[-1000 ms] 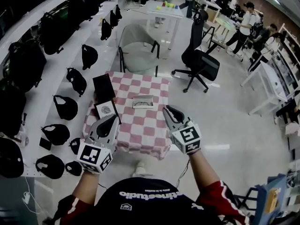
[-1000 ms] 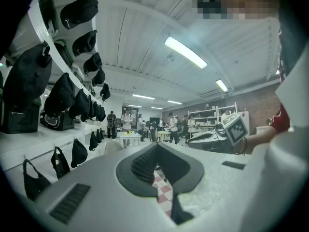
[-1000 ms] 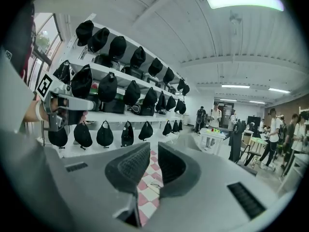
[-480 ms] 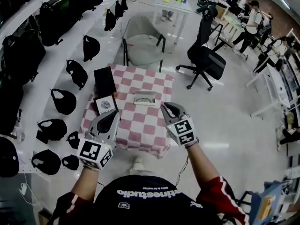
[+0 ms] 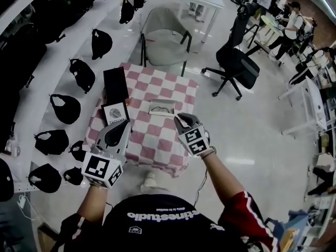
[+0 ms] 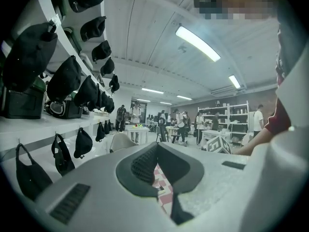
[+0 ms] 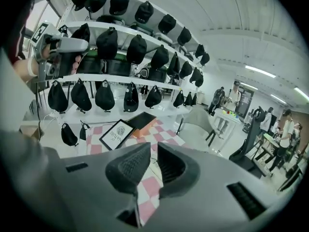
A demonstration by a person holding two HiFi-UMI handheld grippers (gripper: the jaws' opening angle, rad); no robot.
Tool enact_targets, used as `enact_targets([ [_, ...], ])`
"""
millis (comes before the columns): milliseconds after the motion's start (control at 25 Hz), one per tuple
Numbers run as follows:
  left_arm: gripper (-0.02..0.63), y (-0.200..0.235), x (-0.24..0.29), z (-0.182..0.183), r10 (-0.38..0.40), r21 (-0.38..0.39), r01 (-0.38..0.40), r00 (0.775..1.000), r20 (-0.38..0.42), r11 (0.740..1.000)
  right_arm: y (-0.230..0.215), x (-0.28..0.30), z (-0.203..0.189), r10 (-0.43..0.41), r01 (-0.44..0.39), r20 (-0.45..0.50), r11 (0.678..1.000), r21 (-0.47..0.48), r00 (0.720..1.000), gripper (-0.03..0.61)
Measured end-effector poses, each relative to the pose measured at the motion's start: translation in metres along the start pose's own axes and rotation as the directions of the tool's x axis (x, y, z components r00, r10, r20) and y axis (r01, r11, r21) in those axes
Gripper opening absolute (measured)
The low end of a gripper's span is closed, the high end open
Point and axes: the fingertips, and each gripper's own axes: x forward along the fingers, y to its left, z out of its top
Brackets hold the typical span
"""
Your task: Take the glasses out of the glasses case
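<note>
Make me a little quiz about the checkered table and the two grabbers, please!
1. True or false: the right gripper is holding the glasses.
2. What pattern is on the tablecloth? A) blue stripes B) pink and white checks C) green dots
3. Fill in: the glasses lie inside the open ___.

Key: 1 false: both the right gripper and the left gripper hover empty near the table's front edge, and the glasses lie on the table. 2 B. 3 glasses case.
</note>
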Motion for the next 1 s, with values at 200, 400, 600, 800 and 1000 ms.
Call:
enact_targets([
  [200, 0.005, 0.009, 0.012, -0.007, 0.030, -0.023, -0.030, 1.000, -0.001, 0.999, -0.003, 0.036, -0.019, 0.040, -0.041, -0.051, 0.999, -0.024, 0.998, 0.048],
  [400, 0.005, 0.017, 0.022, -0.010, 0.042, -0.011, -0.042, 0.999, -0.022, 0.999, -0.001, 0.068, -0.029, 0.067, -0.073, -0.093, 0.996, -0.060, 0.993, 0.048],
  [600, 0.005, 0.024, 0.036, -0.019, 0.032, 0.002, -0.032, 0.999, -0.040, 0.999, -0.004, 0.103, -0.046, 0.079, -0.091, -0.141, 0.993, -0.081, 0.987, 0.048],
  [800, 0.005, 0.032, 0.052, -0.033, 0.024, -0.003, -0.025, 0.998, -0.056, 1.000, -0.005, 0.135, -0.068, 0.093, -0.109, -0.182, 0.991, -0.079, 0.979, 0.048],
  [1000, 0.005, 0.041, 0.068, -0.048, 0.034, -0.004, -0.034, 0.995, -0.096, 0.999, -0.008, 0.165, -0.087, 0.098, -0.119, -0.225, 0.990, -0.081, 0.969, 0.049],
])
